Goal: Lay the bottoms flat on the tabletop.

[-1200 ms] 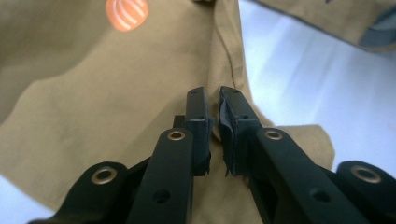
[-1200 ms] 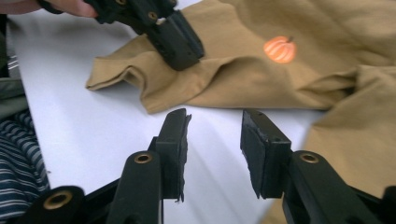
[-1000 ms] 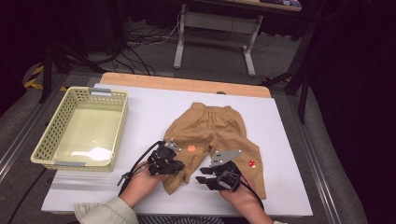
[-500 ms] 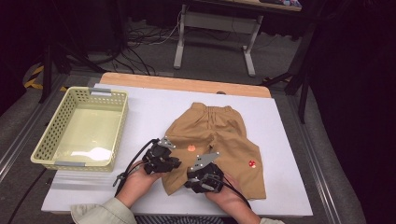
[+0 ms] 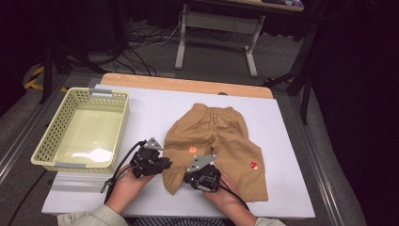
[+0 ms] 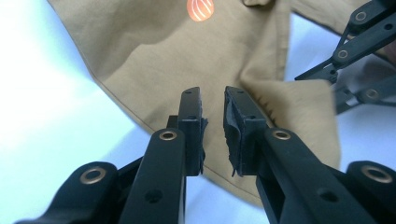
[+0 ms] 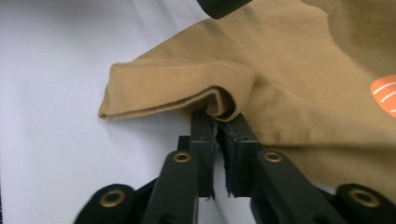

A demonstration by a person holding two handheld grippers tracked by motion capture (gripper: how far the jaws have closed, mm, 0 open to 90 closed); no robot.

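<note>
- Shorts [image 5: 214,141], tan, lie flat on white table [image 5: 155,108], waistband toward 12 o'clock, legs toward 6; centre-right of table
- Orange patch [image 5: 192,149] on left leg, red patch [image 5: 254,165] on right leg
- R gripper [image 5: 201,179] at hem of left leg, approx 6 o'clock of orange patch; jaws have just closed & clench a raised fold of hem, seen in right gripper view [image 7: 219,105]
- L gripper [image 5: 157,165] at 9 o'clock of R gripper, at outer edge of same leg; jaws nearly shut w/ narrow gap, above cloth, nothing pinched [image 6: 212,121]
- Basket [image 5: 49,146], yellow, at 9 o'clock of shorts, well apart
</note>
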